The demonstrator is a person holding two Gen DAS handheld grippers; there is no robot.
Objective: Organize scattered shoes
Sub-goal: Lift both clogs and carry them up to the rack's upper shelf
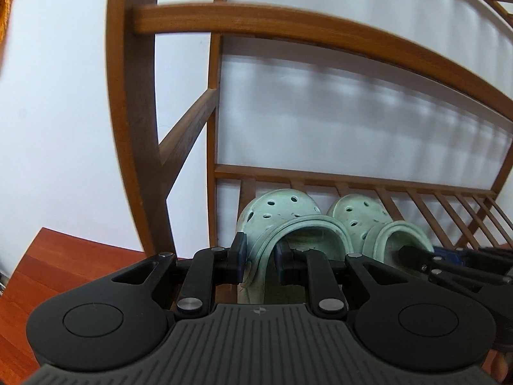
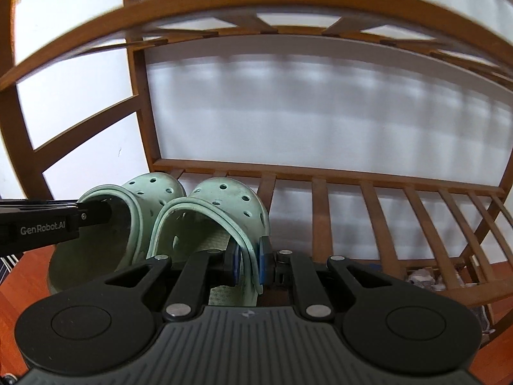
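Mint-green perforated foam clogs [image 1: 282, 215] [image 2: 221, 205] are sitting at the slatted wooden shoe rack's [image 1: 416, 192] left end, the left hand-held gripper [image 1: 261, 256] and right hand-held gripper [image 2: 249, 261] each pinching a heel strap.

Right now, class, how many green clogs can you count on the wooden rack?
2, side by side on the slatted shelf: the left clog, gripped by the left gripper, and the right clog, gripped by the right gripper. Others may be hidden.

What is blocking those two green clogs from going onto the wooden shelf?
Nothing visible. The left gripper pinches the left clog by its side wall, the right gripper pinches the right clog, and both already sit side by side over the slatted shelf, toes toward the wall.
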